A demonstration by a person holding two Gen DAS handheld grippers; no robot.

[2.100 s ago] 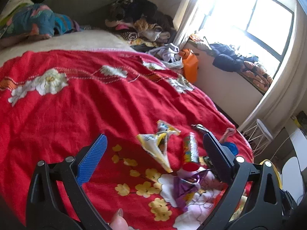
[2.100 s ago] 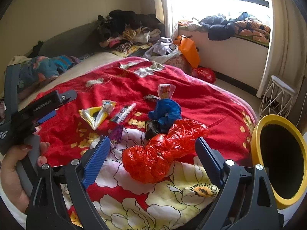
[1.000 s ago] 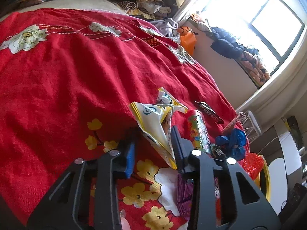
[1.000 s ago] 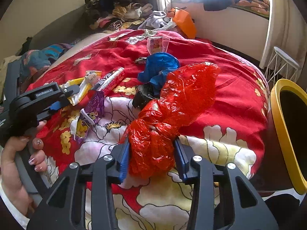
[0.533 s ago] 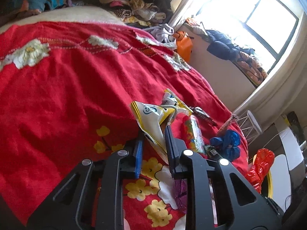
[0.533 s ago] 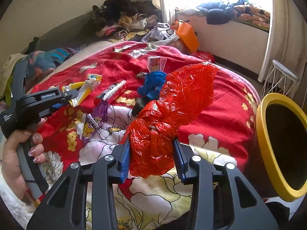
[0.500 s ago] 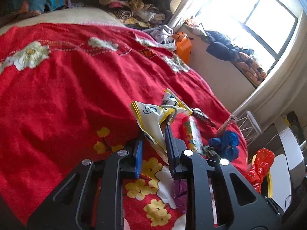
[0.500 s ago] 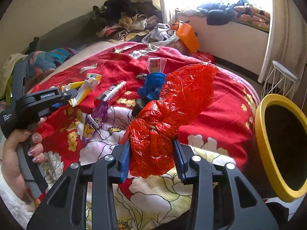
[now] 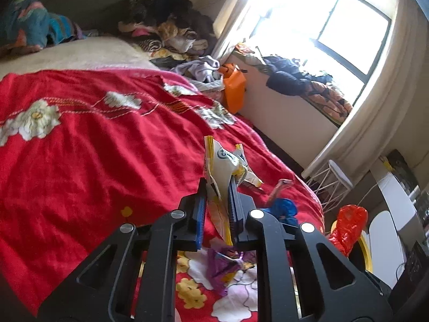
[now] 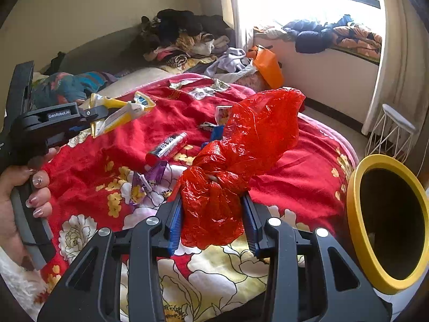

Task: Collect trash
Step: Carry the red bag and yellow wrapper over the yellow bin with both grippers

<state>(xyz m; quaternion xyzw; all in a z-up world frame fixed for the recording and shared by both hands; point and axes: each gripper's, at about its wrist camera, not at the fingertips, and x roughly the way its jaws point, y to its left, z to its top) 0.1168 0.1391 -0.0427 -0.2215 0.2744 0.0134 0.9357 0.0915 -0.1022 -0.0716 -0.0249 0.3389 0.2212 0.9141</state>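
My left gripper [image 9: 217, 185] has its jaws closing tight on a yellow and white snack wrapper [image 9: 222, 163], pads pressing on it, above the red floral bedspread [image 9: 93, 161]. The right wrist view shows that wrapper [image 10: 126, 110] held in the air at the left. My right gripper [image 10: 211, 201] is shut on a crumpled red plastic bag [image 10: 257, 134], lifted off the bed. A yellow-rimmed bin [image 10: 354, 187] stands just right of it. On the bed lie a tube-shaped packet [image 10: 169, 145], a purple wrapper [image 10: 150, 179] and a blue bag [image 9: 281, 206].
A person's hand [image 10: 24, 196] grips the left tool's handle. A white wire stool [image 10: 394, 128] stands by the curtain. An orange bag [image 10: 268, 67] and a clothes pile [image 10: 185, 35] sit beyond the bed. More clothes [image 10: 335, 32] cover the window sill.
The left jaws narrowed onto the yellow wrapper and lifted it off the bedspread. The right gripper rose with the red bag and drew nearer the yellow bin.
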